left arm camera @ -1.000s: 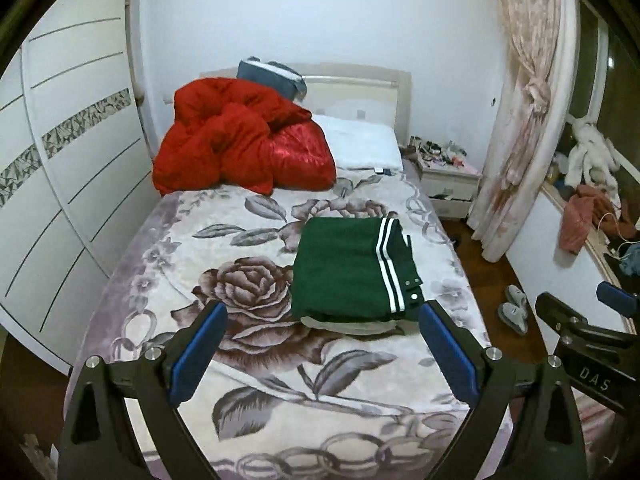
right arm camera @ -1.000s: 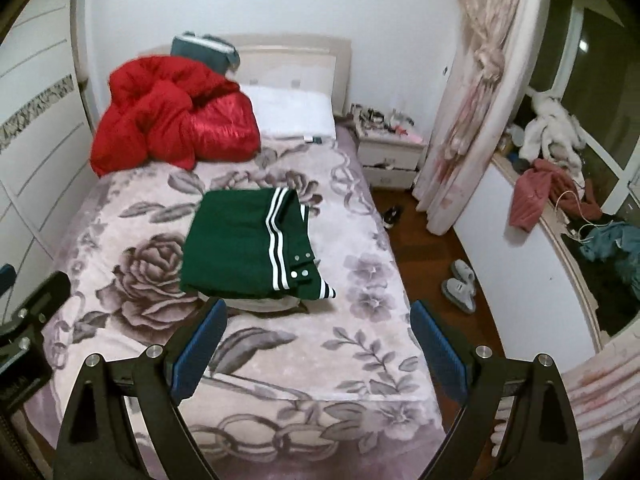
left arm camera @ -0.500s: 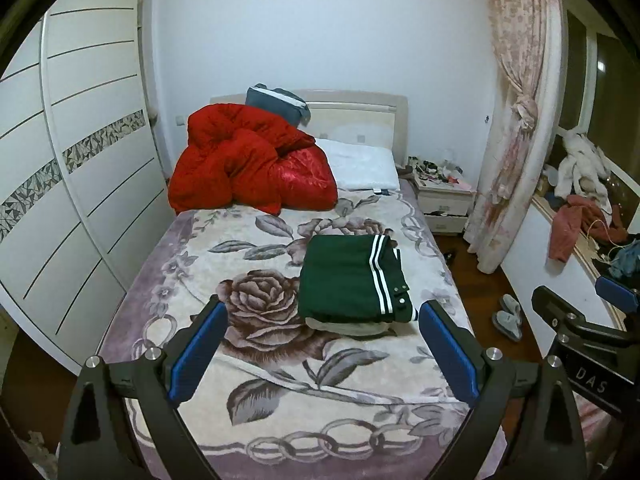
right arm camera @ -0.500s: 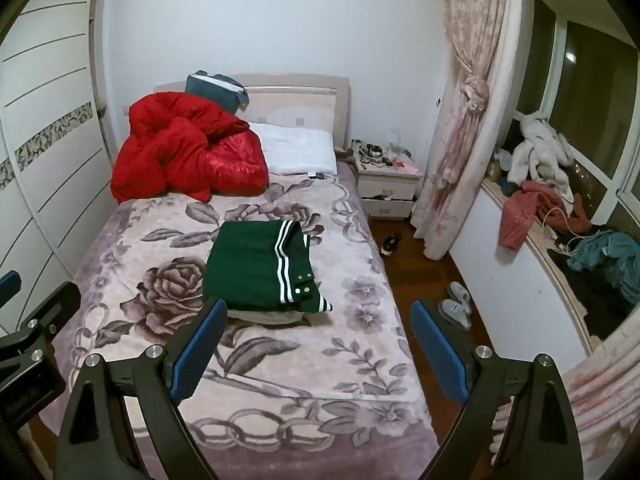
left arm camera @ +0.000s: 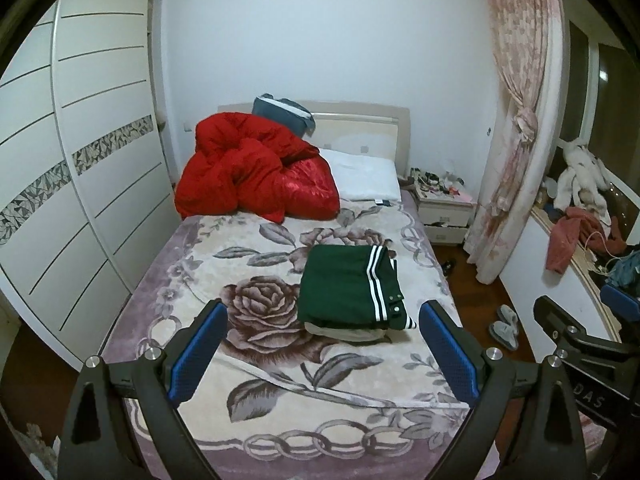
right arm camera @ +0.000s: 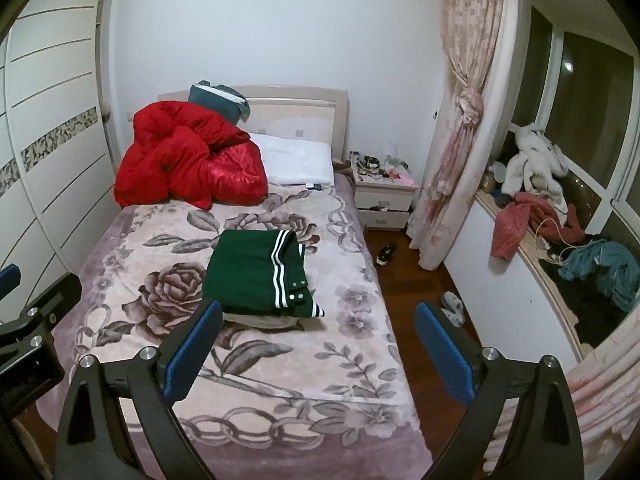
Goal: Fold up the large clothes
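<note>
1. Bed (left arm camera: 248,248) fills the middle of the room, covered by a mauve and cream blanket with a big rose print (right arm camera: 168,292).
2. White wardrobe (left arm camera: 80,184) runs along the bed's left side; pink curtain (right arm camera: 460,128) is tied back on the right, next to the window ledge.
3. Red duvet (left arm camera: 248,172) is bunched at the head of the bed, a grey-blue bundle (left arm camera: 284,114) on top of it against the headboard, a white pillow (left arm camera: 360,176) just beside it.
4. Folded green garment (left arm camera: 348,292) with white stripes lies flat on the blanket, right of the rose and mid-bed, resting on a paler folded piece (right arm camera: 264,322) that peeks out at its near edge. Nothing touches it.
5. Window ledge (right arm camera: 532,248) holds loose clothes: white, pink, teal.
6. Nightstand (right arm camera: 384,196) by the bed head is cluttered with small items; slippers (left arm camera: 504,324) sit on the wood floor.
7. Left gripper (left arm camera: 322,350): blue pads spread wide, empty, hovering above the foot of the bed, well apart from the garment.
8. Right gripper (right arm camera: 318,348): also spread wide, empty, same height, beside the left one.
</note>
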`<state>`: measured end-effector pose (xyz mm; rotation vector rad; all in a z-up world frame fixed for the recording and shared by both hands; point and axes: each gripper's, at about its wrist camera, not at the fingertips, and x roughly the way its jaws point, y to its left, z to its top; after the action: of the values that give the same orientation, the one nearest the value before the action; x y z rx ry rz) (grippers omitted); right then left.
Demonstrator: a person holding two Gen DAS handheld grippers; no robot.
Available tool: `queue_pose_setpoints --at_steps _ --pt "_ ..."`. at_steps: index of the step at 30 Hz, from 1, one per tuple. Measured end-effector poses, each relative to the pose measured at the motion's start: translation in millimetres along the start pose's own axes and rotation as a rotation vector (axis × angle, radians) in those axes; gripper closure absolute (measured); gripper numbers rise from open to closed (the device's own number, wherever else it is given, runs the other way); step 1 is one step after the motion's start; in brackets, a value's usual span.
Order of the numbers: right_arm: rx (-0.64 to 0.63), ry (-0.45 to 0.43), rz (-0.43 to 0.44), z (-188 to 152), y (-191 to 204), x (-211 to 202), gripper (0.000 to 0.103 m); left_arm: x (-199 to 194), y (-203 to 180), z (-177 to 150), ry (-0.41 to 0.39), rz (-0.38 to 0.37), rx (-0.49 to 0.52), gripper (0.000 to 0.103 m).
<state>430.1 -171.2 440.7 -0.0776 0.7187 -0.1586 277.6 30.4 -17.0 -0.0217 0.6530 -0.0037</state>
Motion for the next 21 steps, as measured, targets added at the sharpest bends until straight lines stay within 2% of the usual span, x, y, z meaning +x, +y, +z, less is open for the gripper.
queue_pose_setpoints --at_steps 21 --pt "0.022 -0.019 0.034 9 -12 -6 0.004 -8 -2 4 -0.018 0.018 0.014 0.005"
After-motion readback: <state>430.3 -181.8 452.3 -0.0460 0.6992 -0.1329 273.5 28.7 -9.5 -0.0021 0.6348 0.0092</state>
